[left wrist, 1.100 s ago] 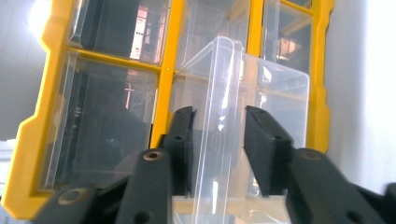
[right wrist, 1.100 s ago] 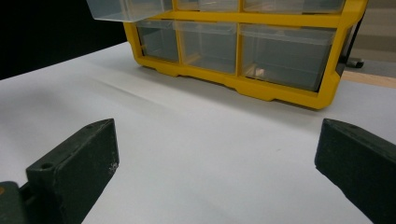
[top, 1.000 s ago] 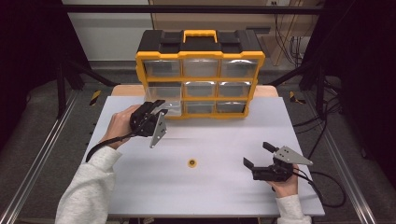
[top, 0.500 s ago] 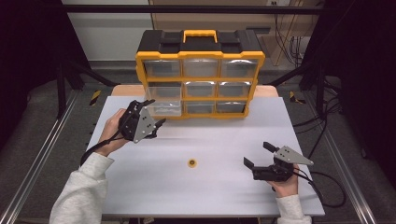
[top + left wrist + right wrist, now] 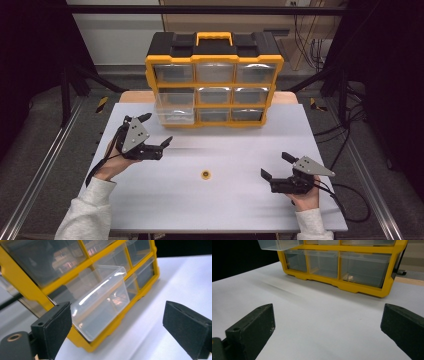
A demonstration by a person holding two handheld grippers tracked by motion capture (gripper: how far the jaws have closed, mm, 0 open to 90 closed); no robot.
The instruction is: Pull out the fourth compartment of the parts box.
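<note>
High view: the left gripper (image 5: pixel 156 131) is now found drawn back from the organizer (image 5: pixel 214 80) toward the left part of the worktop (image 5: pixel 225 210), whereas a second ago it stood at the middle-left drawer (image 5: pixel 174 106). That clear drawer is left pulled out of its bay, and the jaws have just been opening, with nothing between them. The drawer-opening step is judged done, and the small yellow ring (image 5: pixel 205 174), lying alone at mid-worktop, is judged the likely next object. The left forearm is angled inward, the gripper turned toward the organizer. The right gripper (image 5: pixel 276 167) is held low and level at the right, unmoved.

Left gripper view: the jaws are seen spread wide and empty, the protruding drawer (image 5: pixel 100 305) beyond them.

Right gripper view: the jaws are seen wide apart, empty, over bare worktop (image 5: pixel 317 322).
</note>
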